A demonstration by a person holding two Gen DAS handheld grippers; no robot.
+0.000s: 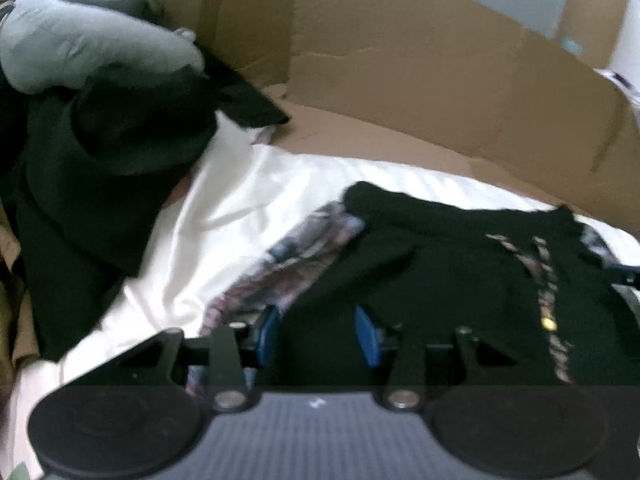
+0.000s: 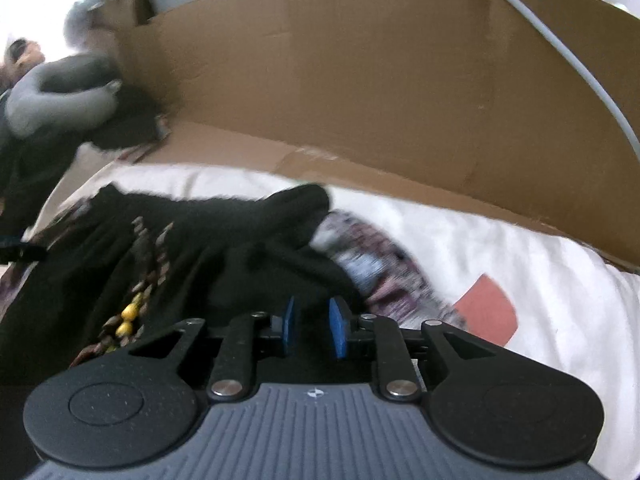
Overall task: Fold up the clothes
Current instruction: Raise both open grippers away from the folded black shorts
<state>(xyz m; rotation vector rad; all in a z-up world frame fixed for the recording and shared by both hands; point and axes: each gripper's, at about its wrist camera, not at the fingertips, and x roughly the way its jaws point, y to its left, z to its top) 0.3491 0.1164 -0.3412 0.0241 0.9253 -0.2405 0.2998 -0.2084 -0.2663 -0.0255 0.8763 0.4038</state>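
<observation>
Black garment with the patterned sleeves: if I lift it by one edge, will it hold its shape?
Probably not. The black garment already lies in soft folds, so it should droop. Its bead trim may swing or snag.

garment: black, patterned trim, yellow beads
sheet: white
box: brown
pads: blue
pile: black, grey
</observation>
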